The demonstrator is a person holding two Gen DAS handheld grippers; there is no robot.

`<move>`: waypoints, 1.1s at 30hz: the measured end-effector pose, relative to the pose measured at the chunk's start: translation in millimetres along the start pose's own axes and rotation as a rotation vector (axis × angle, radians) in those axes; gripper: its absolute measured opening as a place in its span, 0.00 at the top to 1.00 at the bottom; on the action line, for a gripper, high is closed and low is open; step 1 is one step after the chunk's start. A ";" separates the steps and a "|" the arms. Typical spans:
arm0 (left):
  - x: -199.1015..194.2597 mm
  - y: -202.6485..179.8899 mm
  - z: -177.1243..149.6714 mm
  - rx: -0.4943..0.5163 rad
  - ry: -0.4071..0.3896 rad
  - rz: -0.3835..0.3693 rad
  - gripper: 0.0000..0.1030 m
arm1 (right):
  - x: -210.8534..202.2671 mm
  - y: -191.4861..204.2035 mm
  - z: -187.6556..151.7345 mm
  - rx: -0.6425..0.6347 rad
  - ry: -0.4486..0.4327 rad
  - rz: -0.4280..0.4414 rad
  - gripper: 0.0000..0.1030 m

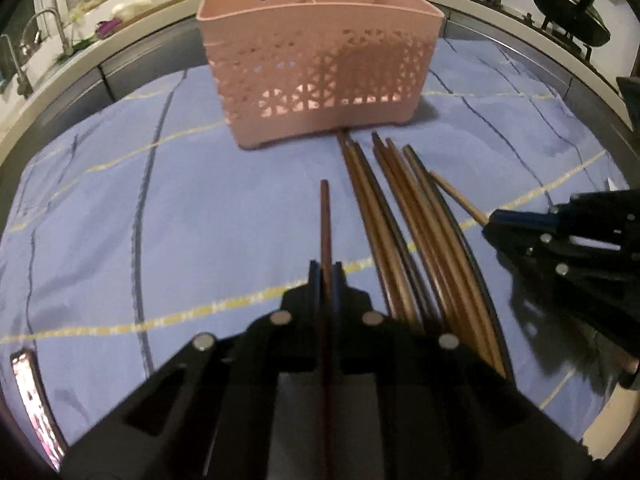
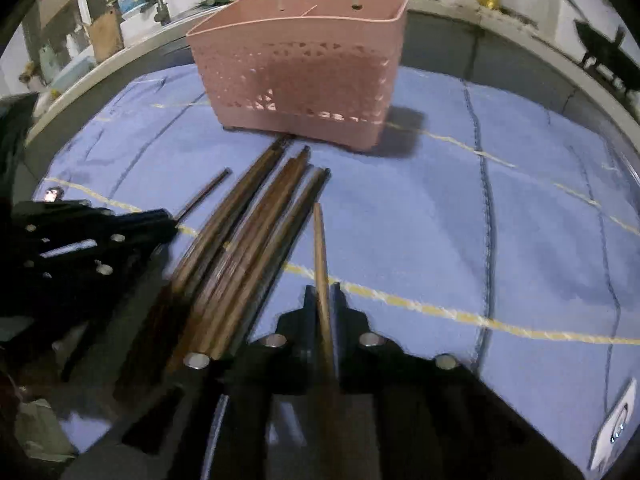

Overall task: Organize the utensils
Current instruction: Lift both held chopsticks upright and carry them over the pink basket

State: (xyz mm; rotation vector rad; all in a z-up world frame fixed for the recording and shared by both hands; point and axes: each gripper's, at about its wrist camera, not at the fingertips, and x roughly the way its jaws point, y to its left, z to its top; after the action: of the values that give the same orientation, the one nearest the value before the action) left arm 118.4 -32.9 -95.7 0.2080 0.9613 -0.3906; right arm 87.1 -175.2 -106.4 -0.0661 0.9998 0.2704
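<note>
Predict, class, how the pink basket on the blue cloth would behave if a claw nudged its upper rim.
The pink basket is thin, perforated plastic and looks empty, so probably light. It stands tall on small feet, so a high push may tip it. The blue cloth might bunch rather than let it slide.

one pink basket (image 1: 320,68), two claw-held chopsticks (image 1: 325,224), about six loose chopsticks (image 1: 400,208).

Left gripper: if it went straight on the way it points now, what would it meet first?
Probably the pink caddy. The left gripper, shut on a dark chopstick, aims over bare blue cloth toward its front wall; the chopstick tip would touch first. Height is unclear.
</note>
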 end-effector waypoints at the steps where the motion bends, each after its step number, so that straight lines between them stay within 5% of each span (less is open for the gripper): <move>1: -2.4 2.4 3.9 -0.009 -0.001 -0.015 0.95 | -1.0 -1.9 2.5 0.005 0.002 0.009 0.94; 4: -36.9 9.8 10.3 -0.013 -0.098 -0.048 0.95 | -21.8 -8.4 5.1 0.024 -0.059 0.037 0.94; 13: -158.0 23.5 13.6 -0.009 -0.402 -0.101 0.95 | -141.0 -18.6 -8.9 0.041 -0.475 0.040 0.94; 21: -163.6 21.0 8.8 -0.006 -0.413 -0.082 0.95 | -149.8 -23.2 -6.2 0.052 -0.532 0.006 0.94; 26: -198.1 29.0 41.4 -0.017 -0.501 -0.071 0.95 | -173.7 -16.8 30.1 0.049 -0.581 0.071 0.94; 33: -240.9 43.1 117.1 -0.075 -0.660 -0.035 0.95 | -211.7 -8.8 119.7 0.057 -0.756 0.142 0.94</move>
State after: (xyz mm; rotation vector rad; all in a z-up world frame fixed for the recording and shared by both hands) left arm 101.7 21.8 169.4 -0.0126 0.3285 -0.4173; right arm 79.7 -203.4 135.2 0.1527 0.2593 0.3595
